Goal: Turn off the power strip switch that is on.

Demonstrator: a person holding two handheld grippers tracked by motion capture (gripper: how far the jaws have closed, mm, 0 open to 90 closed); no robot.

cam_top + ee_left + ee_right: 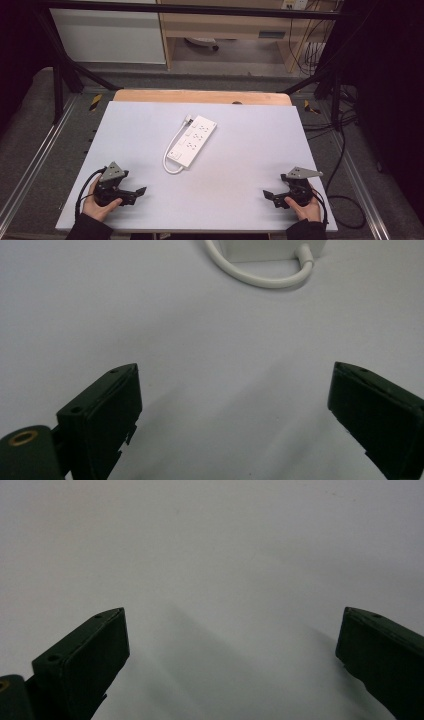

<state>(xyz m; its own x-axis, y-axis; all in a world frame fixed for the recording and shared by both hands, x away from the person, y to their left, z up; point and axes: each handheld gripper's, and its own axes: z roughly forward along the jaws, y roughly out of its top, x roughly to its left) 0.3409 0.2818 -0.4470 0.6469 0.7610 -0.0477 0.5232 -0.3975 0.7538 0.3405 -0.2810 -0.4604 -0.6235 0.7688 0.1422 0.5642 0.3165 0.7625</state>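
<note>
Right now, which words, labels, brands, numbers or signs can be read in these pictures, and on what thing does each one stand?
No text can be read.
White power strip: only socket holes and a switch show; any marking is too small to tell.
Blue-grey label on the wooden shelf: too blurred to read.
Left gripper and right gripper: jaws plain black, no marks.
</note>
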